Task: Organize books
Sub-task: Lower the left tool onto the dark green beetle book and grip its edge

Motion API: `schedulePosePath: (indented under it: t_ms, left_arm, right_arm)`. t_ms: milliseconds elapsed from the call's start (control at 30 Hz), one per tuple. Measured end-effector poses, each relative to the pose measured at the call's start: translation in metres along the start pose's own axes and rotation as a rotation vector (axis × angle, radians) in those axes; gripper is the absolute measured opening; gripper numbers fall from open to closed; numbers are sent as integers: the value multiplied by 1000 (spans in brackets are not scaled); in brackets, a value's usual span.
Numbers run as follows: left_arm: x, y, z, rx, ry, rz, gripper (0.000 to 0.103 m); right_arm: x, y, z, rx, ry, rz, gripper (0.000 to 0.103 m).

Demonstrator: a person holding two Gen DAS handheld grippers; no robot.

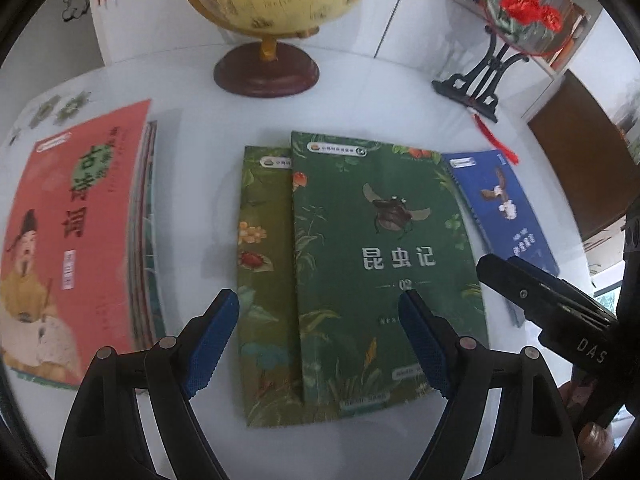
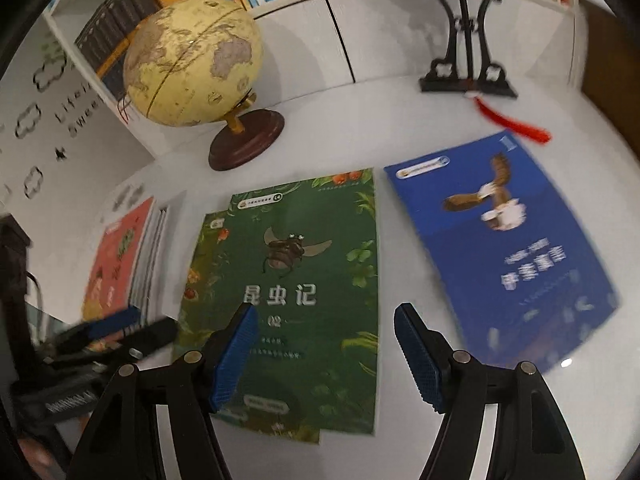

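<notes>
Left wrist view: pink book [image 1: 76, 240] tops a stack of books near the left edge of the white table [image 1: 192, 216]. Judged partly done: that stack looks gathered, three books still lie loose. Mid-table, green insect book [image 1: 380, 256] lies flat, overlapping a second green book [image 1: 264, 280] beneath it, offset left. Blue bird book [image 2: 504, 252] lies just beside them toward the right edge, apart from the green cover in the right wrist view. Covers thin, glossy, soft. Left gripper [image 1: 320, 308] released, hovering over the green pair. Right gripper [image 2: 324, 320] released, holding nothing. Globe [image 2: 192, 64] and fan stand [image 2: 466, 76] along the far edge.
</notes>
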State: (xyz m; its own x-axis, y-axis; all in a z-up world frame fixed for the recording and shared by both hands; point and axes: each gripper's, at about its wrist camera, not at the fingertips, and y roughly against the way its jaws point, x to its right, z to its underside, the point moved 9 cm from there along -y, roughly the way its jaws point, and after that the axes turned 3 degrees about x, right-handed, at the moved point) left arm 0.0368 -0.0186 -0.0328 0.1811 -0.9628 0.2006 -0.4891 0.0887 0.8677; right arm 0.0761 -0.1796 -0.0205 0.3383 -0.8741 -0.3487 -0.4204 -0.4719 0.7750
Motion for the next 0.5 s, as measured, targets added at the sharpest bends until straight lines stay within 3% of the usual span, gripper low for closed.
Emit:
schedulePosePath:
  t_ms: [200, 500]
  left_arm:
    - [2, -24, 1, -22, -6, -6, 80]
    - [4, -38, 3, -33, -1, -11, 80]
  right_arm:
    - [14, -23, 3, -22, -21, 8, 55]
    - [23, -39, 7, -37, 16, 48, 53]
